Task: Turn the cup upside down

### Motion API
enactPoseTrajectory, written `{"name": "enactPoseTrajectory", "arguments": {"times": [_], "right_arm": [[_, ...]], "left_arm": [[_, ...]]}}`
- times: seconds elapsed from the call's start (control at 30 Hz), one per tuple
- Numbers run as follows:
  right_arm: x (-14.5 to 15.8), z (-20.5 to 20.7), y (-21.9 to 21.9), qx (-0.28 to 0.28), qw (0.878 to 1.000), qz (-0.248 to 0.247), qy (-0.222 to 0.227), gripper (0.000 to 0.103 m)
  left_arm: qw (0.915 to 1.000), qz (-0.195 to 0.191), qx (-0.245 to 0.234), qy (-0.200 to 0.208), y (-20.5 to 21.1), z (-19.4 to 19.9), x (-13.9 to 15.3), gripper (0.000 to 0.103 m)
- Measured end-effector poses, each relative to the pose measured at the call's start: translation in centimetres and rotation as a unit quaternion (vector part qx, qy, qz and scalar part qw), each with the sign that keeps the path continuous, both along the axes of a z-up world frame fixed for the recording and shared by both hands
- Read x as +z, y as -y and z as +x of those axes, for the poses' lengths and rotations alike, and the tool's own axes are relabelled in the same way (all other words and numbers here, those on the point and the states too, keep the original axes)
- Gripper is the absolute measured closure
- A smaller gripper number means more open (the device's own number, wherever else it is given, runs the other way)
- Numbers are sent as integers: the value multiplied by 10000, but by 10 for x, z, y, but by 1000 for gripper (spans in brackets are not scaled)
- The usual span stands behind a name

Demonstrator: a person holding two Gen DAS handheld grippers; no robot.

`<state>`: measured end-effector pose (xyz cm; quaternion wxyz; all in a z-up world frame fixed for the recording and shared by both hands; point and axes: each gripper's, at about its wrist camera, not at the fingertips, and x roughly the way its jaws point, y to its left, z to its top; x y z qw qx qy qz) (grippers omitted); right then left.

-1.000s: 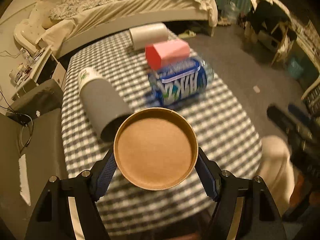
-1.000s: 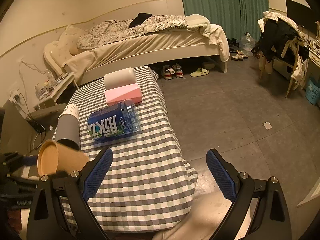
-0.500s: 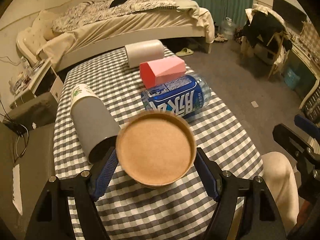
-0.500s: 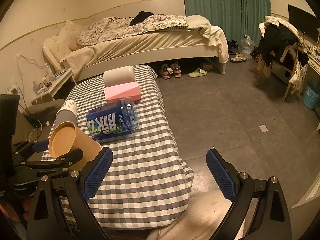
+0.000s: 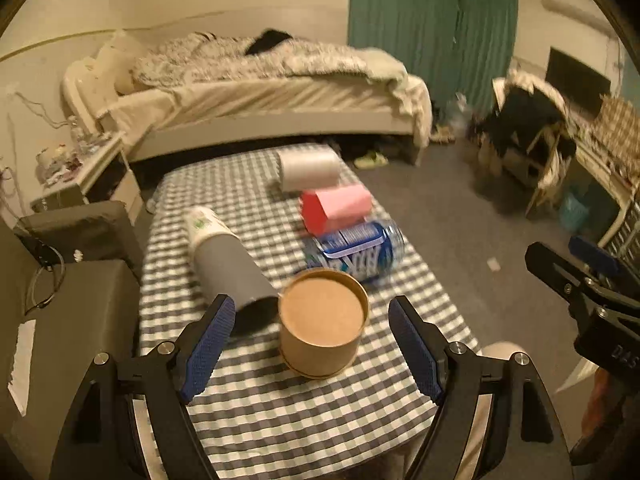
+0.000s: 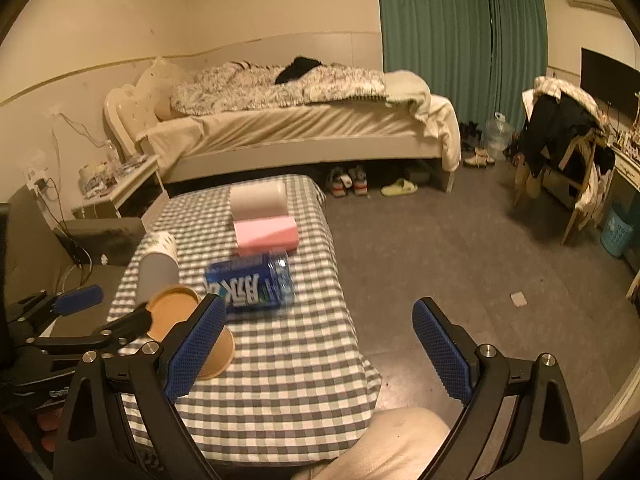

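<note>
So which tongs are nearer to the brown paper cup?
Left. The left tongs straddle the brown paper cup, open on either side. The right tongs hang beside it, past the table edge.

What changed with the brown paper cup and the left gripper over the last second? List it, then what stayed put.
The left gripper set the brown paper cup down on the checkered tablecloth, base up, then opened and let it go. The right gripper stayed open and empty. The grey tumbler, blue bottle and pink box kept their places.
</note>
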<state>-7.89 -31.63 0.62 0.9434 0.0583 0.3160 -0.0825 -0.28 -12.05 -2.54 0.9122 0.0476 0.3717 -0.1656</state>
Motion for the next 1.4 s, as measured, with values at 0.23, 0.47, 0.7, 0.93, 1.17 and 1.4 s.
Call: {"name": "enactPoseTrajectory", "arguments": {"times": [0.23,0.47,0.7,0.93,1.17,1.4], "right_arm": [[35,-6,-23,367,9985,-91,403,8],[48,-9,-54,853,9942,-281,590,8],[15,-7,-75,1190,9915,-413,318,8],[-15,0,-81,1228,9919,-338,26,8],[-23,7,-83,1171,9927,-284,-80,8],[-29,10,-82,1118,9934,-220,-156,1]], "left_arm": [[9964,-267,538,593,-41,-18,40,21],[9902,-355,980,932,-73,-32,50,21],[9902,-229,1078,862,-85,-40,27,21],[9894,-261,1223,738,-95,-42,7,11],[9898,-238,1259,630,-96,-42,-4,5],[9896,-248,1288,593,-96,-42,-7,0]]}}
